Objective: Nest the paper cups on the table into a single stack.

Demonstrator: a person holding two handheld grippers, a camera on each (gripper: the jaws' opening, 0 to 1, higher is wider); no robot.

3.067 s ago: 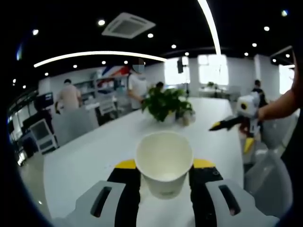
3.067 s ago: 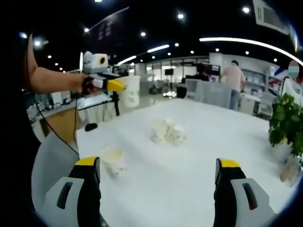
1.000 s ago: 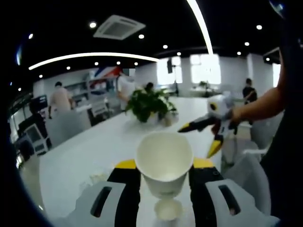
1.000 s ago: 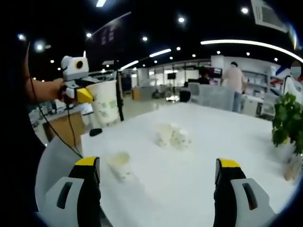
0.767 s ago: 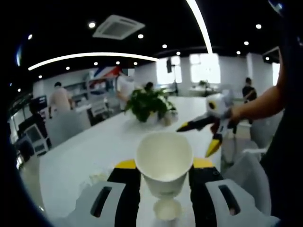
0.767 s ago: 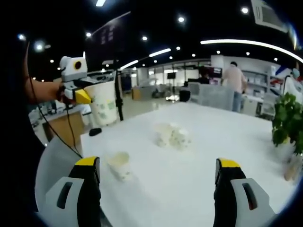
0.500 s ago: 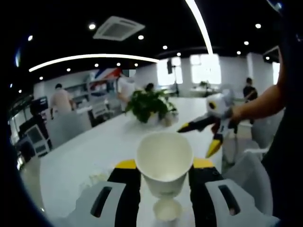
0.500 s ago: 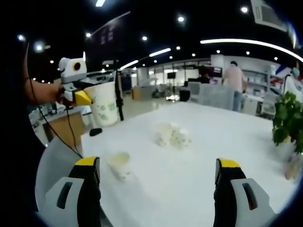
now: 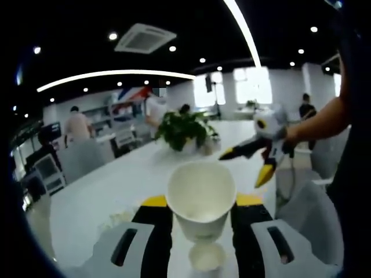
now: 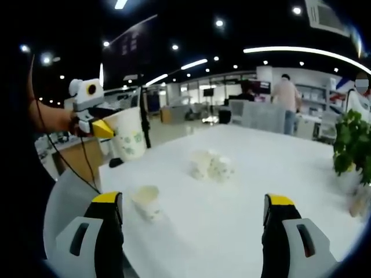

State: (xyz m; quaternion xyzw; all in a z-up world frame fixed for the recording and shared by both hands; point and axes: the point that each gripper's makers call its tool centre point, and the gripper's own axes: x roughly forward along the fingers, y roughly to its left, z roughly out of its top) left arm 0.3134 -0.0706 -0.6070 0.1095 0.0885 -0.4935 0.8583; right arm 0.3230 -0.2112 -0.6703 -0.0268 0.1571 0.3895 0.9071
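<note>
While the left gripper (image 9: 200, 204) clamps an upright white paper cup (image 9: 201, 196) between its jaws above the white table (image 9: 104, 194), a second cup (image 10: 146, 201) stands directly beneath it. The right gripper view adds a cluster of cups (image 10: 211, 165) farther along, near mid-table. The right gripper (image 10: 194, 207) holds nothing, jaws spread wide, over bare tabletop near the table's edge.

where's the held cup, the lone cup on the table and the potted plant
held cup (image 9: 201, 200), left gripper view, on its inner wall
lone cup (image 10: 146, 202), right gripper view, on its side wall
potted plant (image 9: 182, 128), left gripper view, on its leaves
</note>
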